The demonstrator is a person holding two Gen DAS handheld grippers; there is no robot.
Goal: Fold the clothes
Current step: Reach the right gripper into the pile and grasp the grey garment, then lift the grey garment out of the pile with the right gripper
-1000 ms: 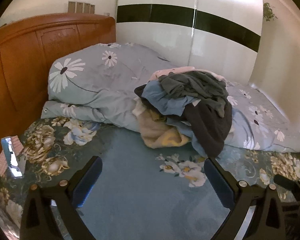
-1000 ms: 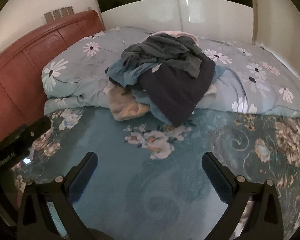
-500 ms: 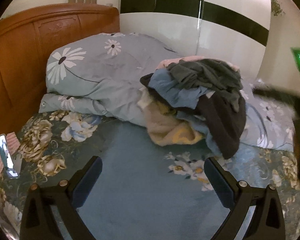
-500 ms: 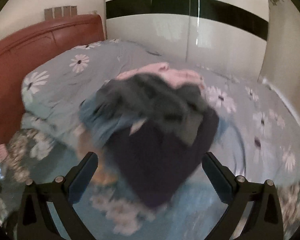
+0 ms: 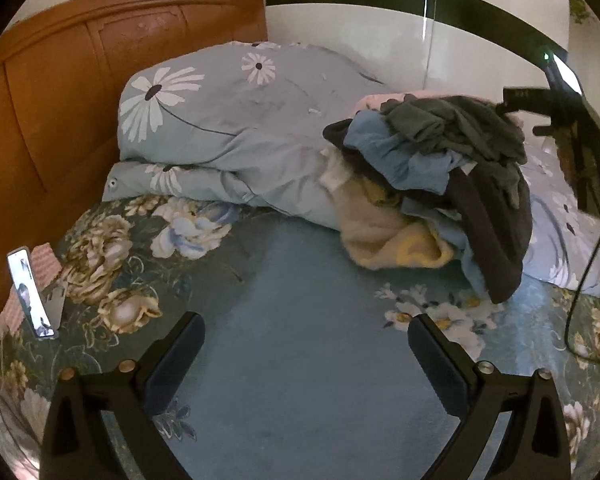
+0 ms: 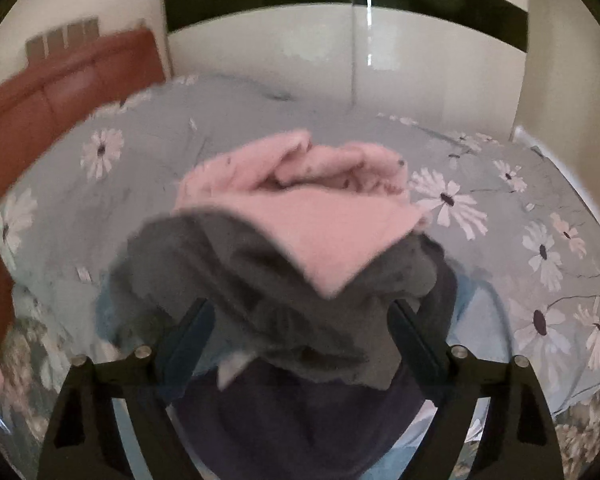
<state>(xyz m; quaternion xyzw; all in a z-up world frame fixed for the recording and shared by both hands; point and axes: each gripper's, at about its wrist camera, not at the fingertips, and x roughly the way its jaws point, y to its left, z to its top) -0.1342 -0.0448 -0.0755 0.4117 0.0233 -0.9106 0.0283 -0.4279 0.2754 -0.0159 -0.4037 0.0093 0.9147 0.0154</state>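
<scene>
two grippers are in play, and the right one is the nearer to the work. the right gripper (image 6: 302,330) stands wide but its jaws are closing; the grey garment (image 6: 284,292) bulges up between the fingers, and through the blur i cannot tell whether the pads touch it yet. that garment lies straight ahead of the claw and just under it, on top of the clothes pile (image 5: 432,184). directly beyond it sits a folded pink garment (image 6: 300,208), one corner lapping over the grey one; below it, nearer the camera, a dark navy garment (image 6: 300,420) hangs down the front of the heap. the pile's long side seems to run across the jaws, so a pinch here would likely take a fold of grey cloth.

the left gripper (image 5: 306,354) hangs open and empty over the bare teal floral bedspread (image 5: 292,312), well apart from the pile, which lies up and to its right, resting against the daisy-print duvet (image 5: 228,120). from there the right gripper (image 5: 556,120) shows above the heap's far side. a phone (image 5: 30,292) stands at the left, near the wooden headboard (image 5: 80,80).
</scene>
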